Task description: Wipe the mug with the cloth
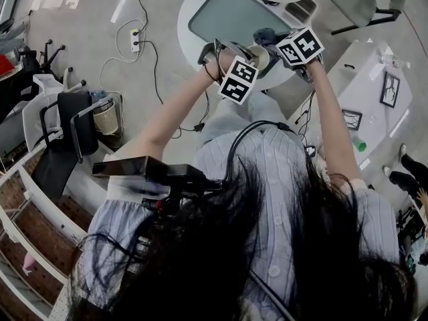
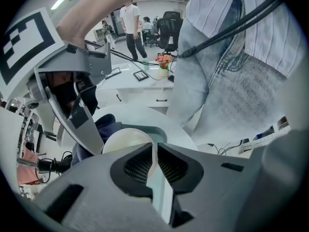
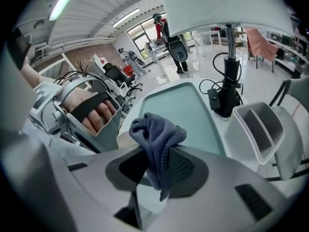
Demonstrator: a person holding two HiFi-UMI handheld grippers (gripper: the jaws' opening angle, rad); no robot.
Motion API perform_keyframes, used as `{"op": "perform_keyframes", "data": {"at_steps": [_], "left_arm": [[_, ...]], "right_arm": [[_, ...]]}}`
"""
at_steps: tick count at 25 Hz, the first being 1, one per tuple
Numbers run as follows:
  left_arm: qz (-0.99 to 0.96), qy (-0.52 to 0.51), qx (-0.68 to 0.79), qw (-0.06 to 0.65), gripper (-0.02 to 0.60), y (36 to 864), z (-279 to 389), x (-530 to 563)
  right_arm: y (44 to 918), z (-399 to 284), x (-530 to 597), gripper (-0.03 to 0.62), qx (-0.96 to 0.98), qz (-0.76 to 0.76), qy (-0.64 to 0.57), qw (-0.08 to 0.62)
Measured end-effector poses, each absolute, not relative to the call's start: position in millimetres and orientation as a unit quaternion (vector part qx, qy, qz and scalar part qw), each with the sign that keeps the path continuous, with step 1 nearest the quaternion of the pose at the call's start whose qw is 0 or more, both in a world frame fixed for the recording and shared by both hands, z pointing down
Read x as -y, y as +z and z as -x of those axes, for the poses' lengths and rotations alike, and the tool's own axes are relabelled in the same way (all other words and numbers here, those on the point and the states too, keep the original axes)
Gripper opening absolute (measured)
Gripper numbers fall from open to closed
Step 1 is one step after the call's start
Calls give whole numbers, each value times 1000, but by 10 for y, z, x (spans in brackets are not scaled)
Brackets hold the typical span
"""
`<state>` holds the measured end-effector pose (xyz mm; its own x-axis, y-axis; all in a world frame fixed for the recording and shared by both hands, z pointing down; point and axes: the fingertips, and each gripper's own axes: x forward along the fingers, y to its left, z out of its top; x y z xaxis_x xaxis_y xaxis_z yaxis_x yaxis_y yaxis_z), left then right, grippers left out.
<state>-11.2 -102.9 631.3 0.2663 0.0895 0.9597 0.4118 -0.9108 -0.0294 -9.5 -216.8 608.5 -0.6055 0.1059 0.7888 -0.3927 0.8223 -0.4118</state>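
Left gripper [image 2: 155,153] pinching mug [image 2: 126,140] rim, right gripper [image 3: 154,164] pinching cloth [image 3: 157,133], both arms [image 1: 167,116] outstretched over table [image 3: 181,103]

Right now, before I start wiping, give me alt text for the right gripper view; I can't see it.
The right tongs are shut on a bunched blue-grey cloth that sticks up above them. Behind lies a white table with a green inset, and a hand in a strap shows at the left.
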Motion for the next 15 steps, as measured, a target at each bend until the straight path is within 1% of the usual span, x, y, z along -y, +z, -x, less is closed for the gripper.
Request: {"op": "perform_keyframes", "data": {"at_steps": [8, 15], "left_arm": [[783, -585, 160, 140, 37, 6305, 120, 1035], [785, -584, 157, 136, 37, 6329, 110, 1044]], "right_arm": [[6055, 156, 2167, 117, 848, -40, 195, 492], [6033, 245, 2207, 117, 848, -41, 169, 501]]}}
